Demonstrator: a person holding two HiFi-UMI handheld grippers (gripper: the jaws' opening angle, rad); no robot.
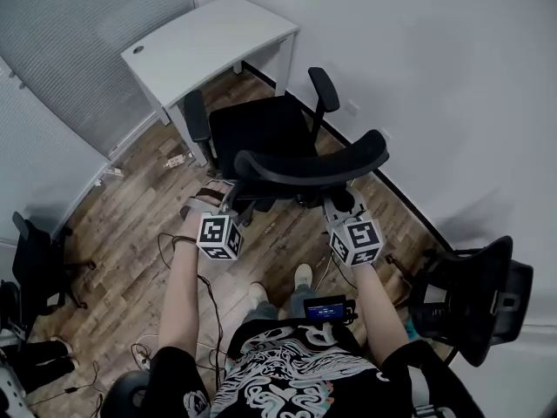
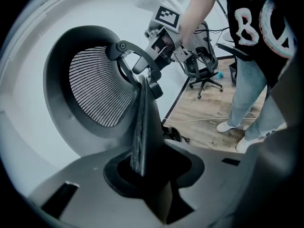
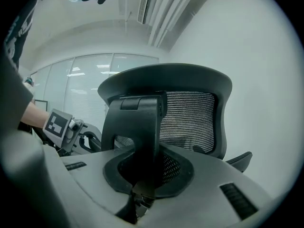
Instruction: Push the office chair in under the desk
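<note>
Gripping from the side away from the desk [image 1: 209,46], left gripper [image 1: 211,198] has its fingers clamped on the mesh edge of the backrest [image 1: 313,165]. Office chair [image 1: 261,133] stands just in front of the desk, seat facing it and not yet under the top. 2 armrests [image 1: 324,90] reach close to the desk's front edge. Right gripper [image 1: 339,202]: fingers clamped on the rear support bar [image 3: 140,127], same side away from the desk. 1 spare chair [image 1: 470,299] sits farther from the desk, off right.
</note>
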